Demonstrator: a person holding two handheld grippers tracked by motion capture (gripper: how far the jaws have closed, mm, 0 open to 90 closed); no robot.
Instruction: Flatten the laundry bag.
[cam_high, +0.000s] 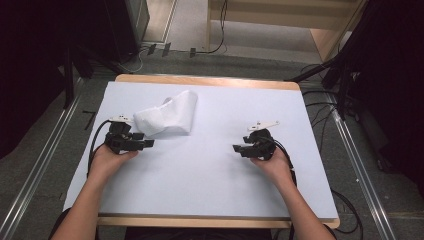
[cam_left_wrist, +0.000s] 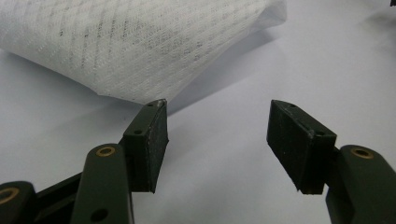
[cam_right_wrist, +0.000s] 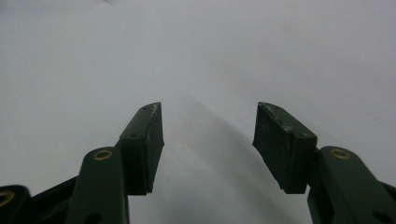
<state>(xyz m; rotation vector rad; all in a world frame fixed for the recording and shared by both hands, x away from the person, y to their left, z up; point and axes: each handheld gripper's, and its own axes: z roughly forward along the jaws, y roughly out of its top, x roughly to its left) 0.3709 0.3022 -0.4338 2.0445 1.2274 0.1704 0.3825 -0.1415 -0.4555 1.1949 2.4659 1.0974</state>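
Left gripper (cam_left_wrist: 217, 142): fingers (cam_left_wrist: 150, 140) apart with nothing between them, held low over the counter; one fingertip sits right at the near corner of the white cloth, whether touching or just short of it I cannot tell.
Right gripper (cam_right_wrist: 208, 140): fingers (cam_right_wrist: 280, 144) apart and empty over bare surface, well apart from the cloth.
White cloth (cam_high: 167, 116): lies crumpled in a loose, partly folded heap on the far left part of the counter, just beyond the left gripper (cam_high: 131, 140); the right gripper (cam_high: 254, 146) rests toward the right side.
Surface of the cloth (cam_left_wrist: 130, 46): a thin white weave with a faint diamond or grid pattern, matt rather than glossy.
Handling: probably very light and fully limp — it should sag, drape and unfold under its own weight once lifted. Not fragile; little risk of slipping from rubbery pads, more of catching only one layer.
Where to take hold: the near corner or the folded edge facing the left gripper looks best — a pinch through all layers there. For spreading or folding, a second corner for the other gripper seems sensible.
Counter (cam_high: 210, 185): a plain pale sheet on a wooden top; smooth, so the cloth may slide when pushed.
Writing: no brand, label or lettering readable on cloth, counter or grippers.
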